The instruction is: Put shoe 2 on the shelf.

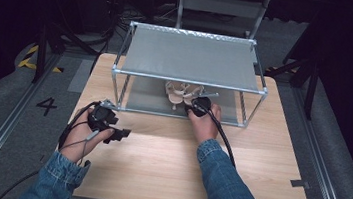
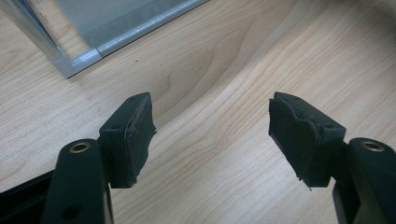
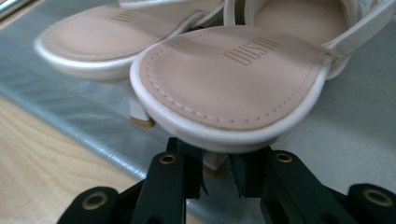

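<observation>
Right now the right gripper (image 3: 219,179) has its jaws narrow around the block heel (image 3: 215,163) of the nearer sandal (image 3: 233,79). The heel sits between the pads, but a sliver of gap shows on each side, so I cannot tell whether they press it. Beside that sandal, touching it, lies its twin (image 3: 93,42). Both rest on the lower shelf (image 3: 345,140) of the rack (image 1: 189,81), near its front edge, heels toward the person.

Judging by the build, the sandal is light and fairly stiff in the sole, with a smooth, glossy rim that could slip under a pinch. Its thin straps are soft and would fold or stretch if gripped. The heel looks like the best hold: hard, square-sided and narrow enough for the pads. Held only there, the toe may sag or swing, so a firm, low grip seems wise.

Farther from the rack, the left gripper (image 1: 125,134) hovers over the bare surface (image 2: 224,70) with jaws wide and nothing between them, close to the rack's front corner post.
</observation>
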The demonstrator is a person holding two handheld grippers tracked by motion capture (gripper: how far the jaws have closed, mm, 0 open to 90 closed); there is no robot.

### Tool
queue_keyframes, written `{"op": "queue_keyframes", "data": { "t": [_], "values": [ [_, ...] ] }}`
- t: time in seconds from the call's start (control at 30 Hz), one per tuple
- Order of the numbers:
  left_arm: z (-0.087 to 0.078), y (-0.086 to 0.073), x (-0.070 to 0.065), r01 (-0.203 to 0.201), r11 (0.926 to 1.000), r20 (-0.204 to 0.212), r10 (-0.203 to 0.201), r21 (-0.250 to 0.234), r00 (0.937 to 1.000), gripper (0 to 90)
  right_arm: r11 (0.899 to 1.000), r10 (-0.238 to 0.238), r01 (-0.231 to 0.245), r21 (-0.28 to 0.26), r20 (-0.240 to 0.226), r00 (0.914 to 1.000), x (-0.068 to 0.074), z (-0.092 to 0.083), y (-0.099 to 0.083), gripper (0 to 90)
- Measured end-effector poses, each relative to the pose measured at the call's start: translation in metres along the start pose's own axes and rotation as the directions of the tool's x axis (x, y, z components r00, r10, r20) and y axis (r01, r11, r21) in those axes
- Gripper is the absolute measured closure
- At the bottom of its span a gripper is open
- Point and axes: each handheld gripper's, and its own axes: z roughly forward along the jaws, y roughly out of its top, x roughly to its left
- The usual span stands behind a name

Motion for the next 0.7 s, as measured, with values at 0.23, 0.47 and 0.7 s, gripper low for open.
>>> {"op": "queue_keyframes", "data": {
  "t": [0.23,0.47,0.7],
  "values": [
    [-0.001,0.000,0.002,-0.002,0.9999,-0.002,0.002,-0.011,1.0000,31.7,1.000,0.003,-0.003,0.013,0.002,1.0000,0.001,-0.005,-0.001,70.0],
    [-0.001,0.001,0.000,0.001,1.0000,0.005,-0.001,0.002,1.0000,31.7,1.000,-0.003,0.003,-0.012,0.009,1.0000,0.003,-0.034,-0.005,60.9],
    [0.001,0.001,0.001,-0.003,1.0000,-0.001,0.003,0.000,1.0000,31.7,1.000,0.014,-0.014,-0.007,-0.004,0.9999,-0.008,-0.068,-0.009,56.8]
  ]
}}
